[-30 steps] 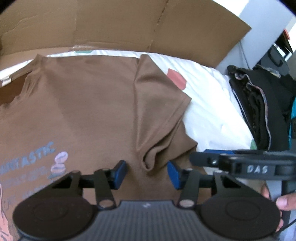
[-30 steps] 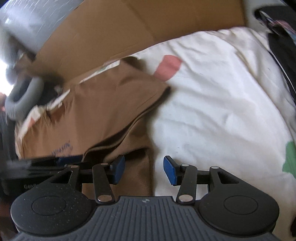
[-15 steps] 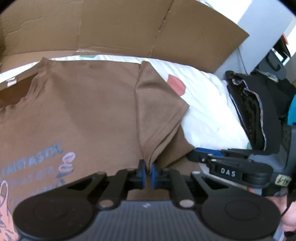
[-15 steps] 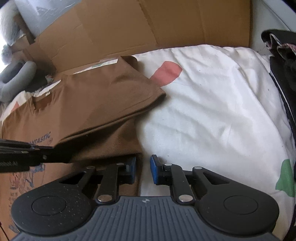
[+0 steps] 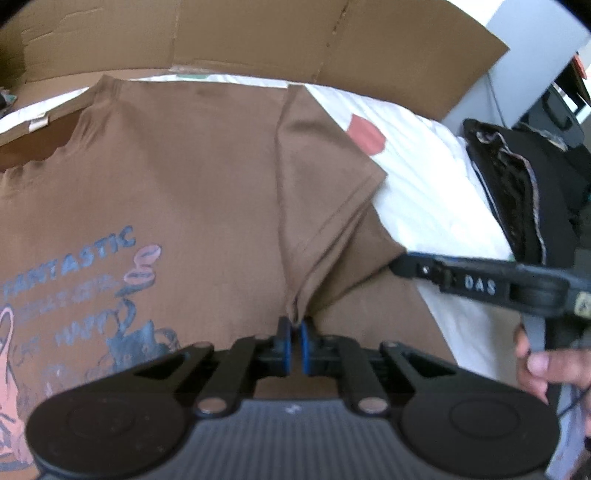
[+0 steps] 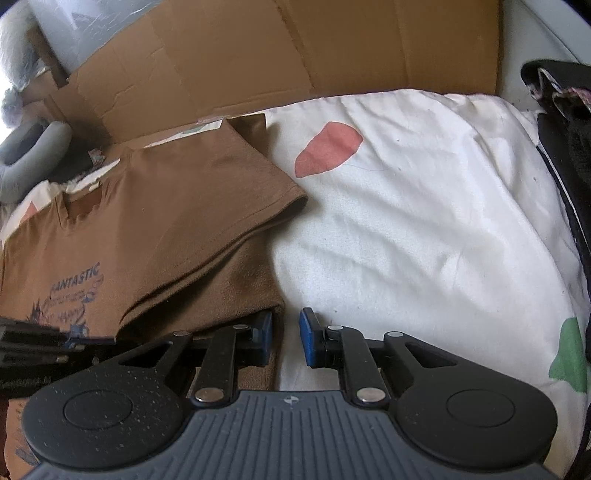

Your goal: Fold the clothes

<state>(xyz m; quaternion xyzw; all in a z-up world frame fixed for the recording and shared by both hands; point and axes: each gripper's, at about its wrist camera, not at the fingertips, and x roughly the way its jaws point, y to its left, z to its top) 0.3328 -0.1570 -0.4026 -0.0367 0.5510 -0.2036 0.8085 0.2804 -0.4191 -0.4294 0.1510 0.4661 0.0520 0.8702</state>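
Shirt: I see the brown T-shirt (image 5: 192, 192) lying flat, print side up, on the white sheet (image 6: 406, 229). Its collar points toward the cardboard (image 5: 258, 33) standing at the far edge.
Print: blue lettering reading FANTASTIC (image 5: 70, 258), with pink shapes beside it, sits on the chest at the left of my left view.
Sleeve: the short sleeve (image 5: 321, 177) is folded in over the body, and its lower end bunches into a pinched ridge.
Left tongs: my left gripper (image 5: 294, 345) has just finished closing. Its blue pads (image 5: 284, 345) are almost together and clamp that bunched bit of sleeve cloth.
Right tongs: my right gripper (image 6: 285, 338) has also just narrowed, with a clear gap left between the pads. The shirt's side edge (image 6: 258, 273) runs into that gap against the left pad (image 6: 264, 338); I cannot tell whether it is truly pinched.
Right tongs from the left view: they reach in from the right, tip at the shirt's edge, with a hand (image 5: 554, 373) on the handle.
Other things: dark clothes (image 5: 524, 192) are piled to the right of the sheet; a grey cushion (image 6: 29, 155) sits far left.
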